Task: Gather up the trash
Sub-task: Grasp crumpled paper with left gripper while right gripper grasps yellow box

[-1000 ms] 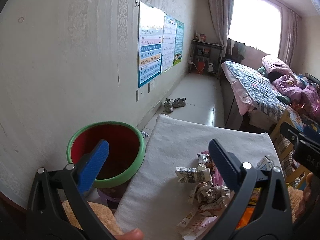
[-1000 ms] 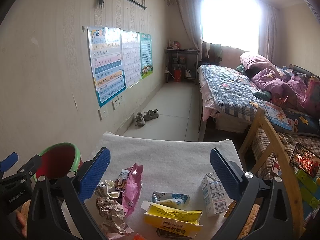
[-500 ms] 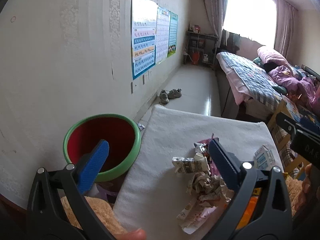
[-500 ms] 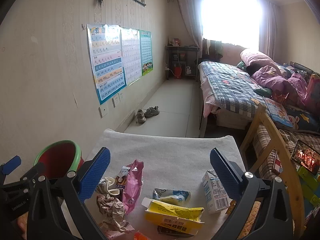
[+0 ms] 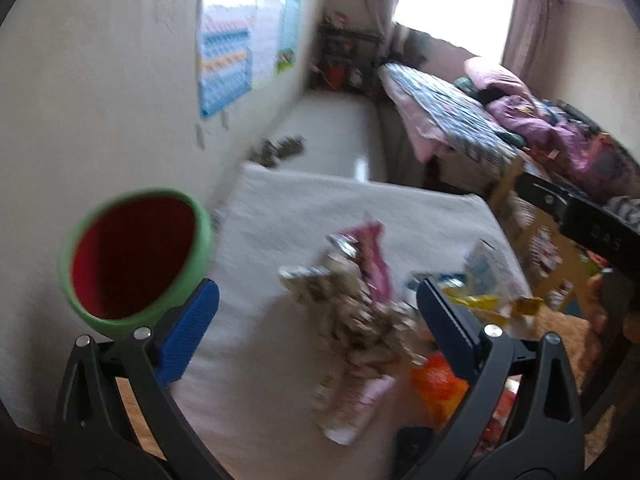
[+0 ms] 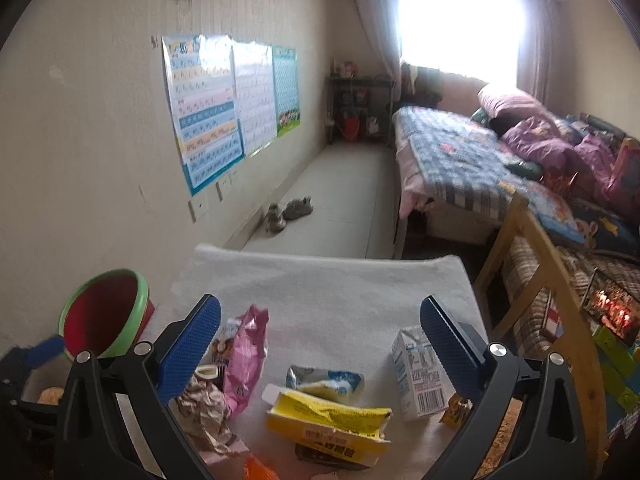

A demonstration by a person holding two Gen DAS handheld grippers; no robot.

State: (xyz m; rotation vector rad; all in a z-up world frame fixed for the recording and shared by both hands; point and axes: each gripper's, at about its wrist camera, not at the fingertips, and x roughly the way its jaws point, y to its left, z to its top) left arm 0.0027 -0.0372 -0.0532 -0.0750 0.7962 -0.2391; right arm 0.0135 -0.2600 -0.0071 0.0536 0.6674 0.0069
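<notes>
Trash lies on a white cloth-covered table (image 6: 320, 284): crumpled paper (image 6: 204, 412), a pink wrapper (image 6: 246, 356), a yellow torn box (image 6: 328, 420), a white-blue pouch (image 6: 326, 380) and a small milk carton (image 6: 420, 376). A red bin with a green rim (image 6: 102, 312) stands at the table's left. My right gripper (image 6: 320, 348) is open above the near trash, holding nothing. My left gripper (image 5: 316, 328) is open too, over the crumpled paper (image 5: 360, 312), with the bin (image 5: 132, 256) to its left. The left wrist view is blurred.
A wall with posters (image 6: 224, 108) runs along the left. A bed (image 6: 480, 160) and a wooden frame (image 6: 532, 256) sit to the right. Shoes (image 6: 290, 212) lie on the floor beyond the table. An orange wrapper (image 5: 436, 384) lies near the front edge.
My left gripper has swung right and tilted toward the trash pile, blurring its view. The right gripper has barely shifted. Both stay open.
</notes>
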